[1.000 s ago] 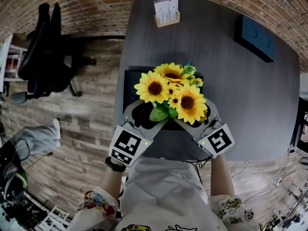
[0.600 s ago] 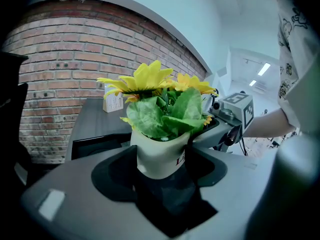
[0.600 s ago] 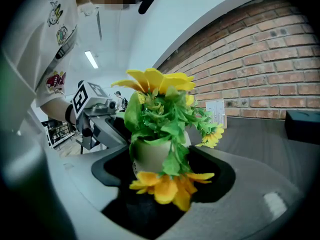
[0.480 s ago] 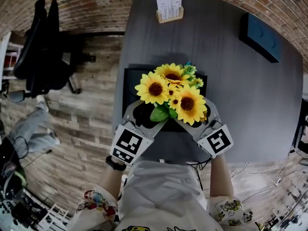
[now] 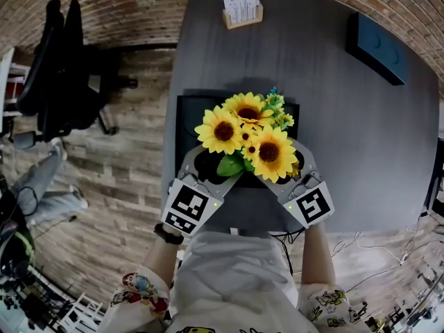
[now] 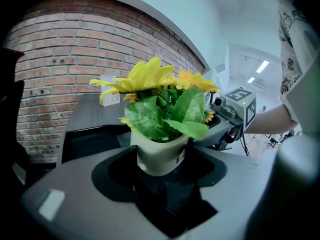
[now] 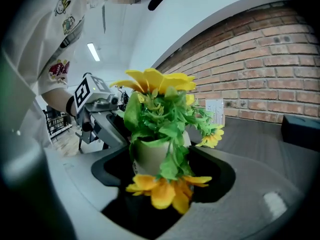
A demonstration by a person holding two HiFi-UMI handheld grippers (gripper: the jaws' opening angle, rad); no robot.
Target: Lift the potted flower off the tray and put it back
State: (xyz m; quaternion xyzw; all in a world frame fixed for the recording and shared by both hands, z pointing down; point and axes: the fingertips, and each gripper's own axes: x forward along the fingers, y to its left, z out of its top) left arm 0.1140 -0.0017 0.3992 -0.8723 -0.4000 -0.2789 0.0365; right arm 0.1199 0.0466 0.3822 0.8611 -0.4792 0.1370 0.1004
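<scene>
Left gripper (image 5: 214,162) and right gripper (image 5: 281,164) each clamp potted flower (image 6: 157,156) over tray (image 5: 189,109); uneven pull likely tips it loose.

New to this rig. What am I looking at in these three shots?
No robot here: a person holds two-jaw tongs in each hand. One picture looks down from a camera on the person's head. The other two cameras ride on the tongs and look along their jaws. On the grey table sit a black tray, a card stand and a dark box. The left tongs are clamped on the potted flower. It also stands between the jaws of the right tongs, though leaves hide the contact there.
</scene>
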